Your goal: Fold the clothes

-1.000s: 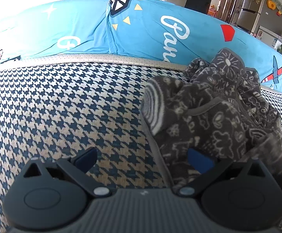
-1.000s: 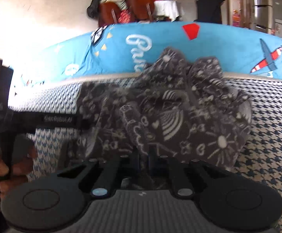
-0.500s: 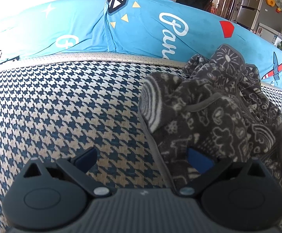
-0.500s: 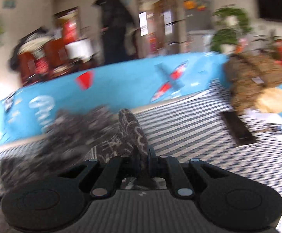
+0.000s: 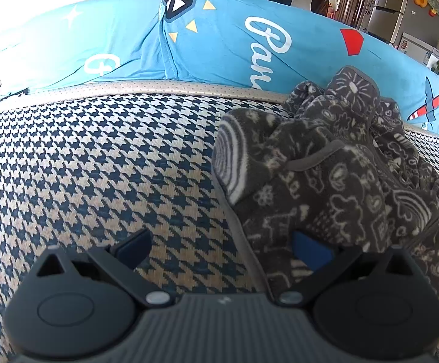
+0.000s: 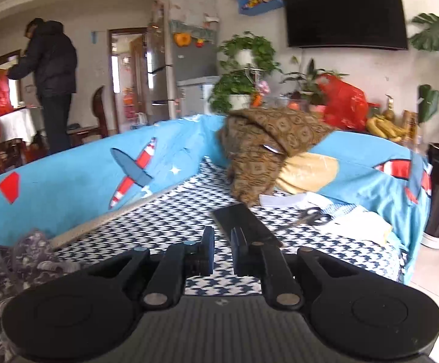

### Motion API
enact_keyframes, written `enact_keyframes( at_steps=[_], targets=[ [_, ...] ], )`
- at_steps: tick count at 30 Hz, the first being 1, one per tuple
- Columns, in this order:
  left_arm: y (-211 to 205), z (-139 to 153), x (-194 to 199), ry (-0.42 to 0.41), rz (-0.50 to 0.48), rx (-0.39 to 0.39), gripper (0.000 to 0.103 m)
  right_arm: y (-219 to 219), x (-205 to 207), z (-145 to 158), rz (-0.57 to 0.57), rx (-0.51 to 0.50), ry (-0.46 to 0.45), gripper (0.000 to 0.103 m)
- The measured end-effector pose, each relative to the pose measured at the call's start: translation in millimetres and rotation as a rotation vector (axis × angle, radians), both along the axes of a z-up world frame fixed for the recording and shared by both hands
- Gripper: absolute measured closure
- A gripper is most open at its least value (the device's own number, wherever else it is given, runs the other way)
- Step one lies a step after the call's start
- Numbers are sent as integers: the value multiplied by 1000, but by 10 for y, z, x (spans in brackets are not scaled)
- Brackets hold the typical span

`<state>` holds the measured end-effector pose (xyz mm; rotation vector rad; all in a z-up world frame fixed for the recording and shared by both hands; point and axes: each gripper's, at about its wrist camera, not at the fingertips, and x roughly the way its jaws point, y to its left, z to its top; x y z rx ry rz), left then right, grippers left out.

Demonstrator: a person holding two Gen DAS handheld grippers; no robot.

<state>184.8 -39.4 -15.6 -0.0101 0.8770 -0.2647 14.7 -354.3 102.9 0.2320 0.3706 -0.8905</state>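
Note:
A crumpled dark grey garment with white doodle print (image 5: 325,175) lies on the houndstooth sofa seat (image 5: 98,166). My left gripper (image 5: 219,248) hangs open just above the seat. Its right finger (image 5: 310,251) lies against the garment's near edge and its left finger (image 5: 131,245) is over bare seat. In the right wrist view the same garment (image 6: 7,266) shows only at the lower left. My right gripper (image 6: 222,252) points away from it along the seat, and its jaws are opening, a narrow gap with nothing between them.
A blue printed cover (image 5: 219,39) drapes the sofa back. At the sofa's far end lie a brown patterned cloth (image 6: 267,151), a black flat object (image 6: 243,220), scissors (image 6: 310,217) and papers (image 6: 355,220). A person (image 6: 53,75) stands behind the sofa. Plants and a TV line the wall.
My right gripper has let go of the dark garment and swung right, away from it, rising a little. The garment has settled on the seat. The left gripper has stayed put.

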Motion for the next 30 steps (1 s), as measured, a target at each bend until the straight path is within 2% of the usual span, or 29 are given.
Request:
enact_keyframes(
  at_steps=[10, 14, 25, 30],
  targets=[
    [101, 60, 20, -12, 28, -23, 0, 401, 257, -186, 300, 77, 26, 89],
    [160, 78, 41, -20, 46, -24, 0, 514, 387, -276, 443, 160, 6, 88],
    [423, 137, 88, -33, 122, -54, 0, 1364, 773, -448, 825, 235, 36, 64],
    [524, 156, 96, -30, 138, -75, 0, 1726, 915, -549, 888, 180, 77, 49]
  ],
)
